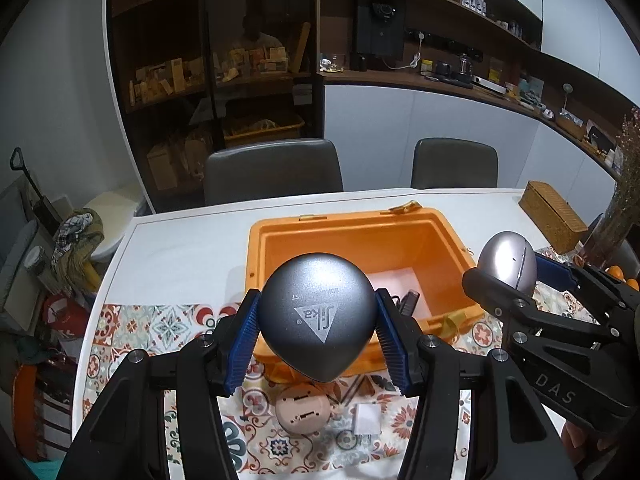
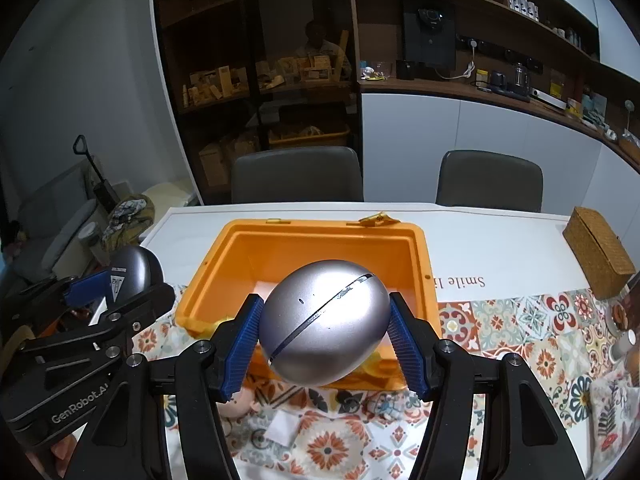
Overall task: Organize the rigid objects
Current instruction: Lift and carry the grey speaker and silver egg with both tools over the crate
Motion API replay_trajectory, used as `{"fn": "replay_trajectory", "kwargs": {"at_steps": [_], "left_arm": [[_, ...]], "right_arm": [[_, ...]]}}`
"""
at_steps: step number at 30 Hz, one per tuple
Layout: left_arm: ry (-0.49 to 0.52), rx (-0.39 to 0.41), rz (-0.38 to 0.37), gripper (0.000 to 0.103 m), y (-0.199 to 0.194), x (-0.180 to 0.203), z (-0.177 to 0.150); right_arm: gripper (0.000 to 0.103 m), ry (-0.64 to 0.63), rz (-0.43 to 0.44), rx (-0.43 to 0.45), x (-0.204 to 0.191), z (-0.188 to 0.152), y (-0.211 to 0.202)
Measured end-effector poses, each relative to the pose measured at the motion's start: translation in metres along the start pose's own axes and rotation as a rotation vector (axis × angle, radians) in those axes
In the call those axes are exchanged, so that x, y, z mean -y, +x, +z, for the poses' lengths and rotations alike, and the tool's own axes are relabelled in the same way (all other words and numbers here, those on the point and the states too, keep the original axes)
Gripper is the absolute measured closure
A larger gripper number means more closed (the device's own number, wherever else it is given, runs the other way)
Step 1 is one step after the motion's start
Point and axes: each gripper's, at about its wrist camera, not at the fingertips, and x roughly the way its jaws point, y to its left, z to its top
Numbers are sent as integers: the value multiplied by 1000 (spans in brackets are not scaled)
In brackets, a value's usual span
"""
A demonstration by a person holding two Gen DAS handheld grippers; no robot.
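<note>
My left gripper (image 1: 317, 326) is shut on a dark grey egg-shaped case (image 1: 316, 312) with a triangle logo, held above the near rim of the open orange bin (image 1: 348, 220). My right gripper (image 2: 325, 332) is shut on a silver egg-shaped case (image 2: 325, 326) with a dark seam, also held above the bin's (image 2: 320, 228) near side. Each gripper shows in the other's view: the silver case (image 1: 508, 260) at the right, the dark grey case (image 2: 134, 272) at the left. A dark object (image 1: 410, 300) lies inside the bin.
A tan round object (image 1: 302, 410) and a small white packet (image 1: 368, 420) lie on the patterned mat (image 1: 152, 328) below the grippers. A woven box (image 2: 598, 248) stands at the table's right. Two grey chairs (image 2: 296, 180) stand behind the table. Oranges (image 1: 618, 272) sit far right.
</note>
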Motion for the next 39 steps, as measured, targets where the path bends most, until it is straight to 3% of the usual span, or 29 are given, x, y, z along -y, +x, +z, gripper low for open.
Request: {"fn": "replay_trajectory", "kwargs": {"at_steps": [8,20,39], "left_arm": [[13,-12,20,48,16,-4,18],[-27,-106,4,48,57,-13,29],[-3,-256,34,48,125,-13,24]], "right_arm": [[41,-6,-19,-22,2,17,16],[41,-4,-44,-94,5,35,57],[41,36,-74,-238,15,23,117]]}}
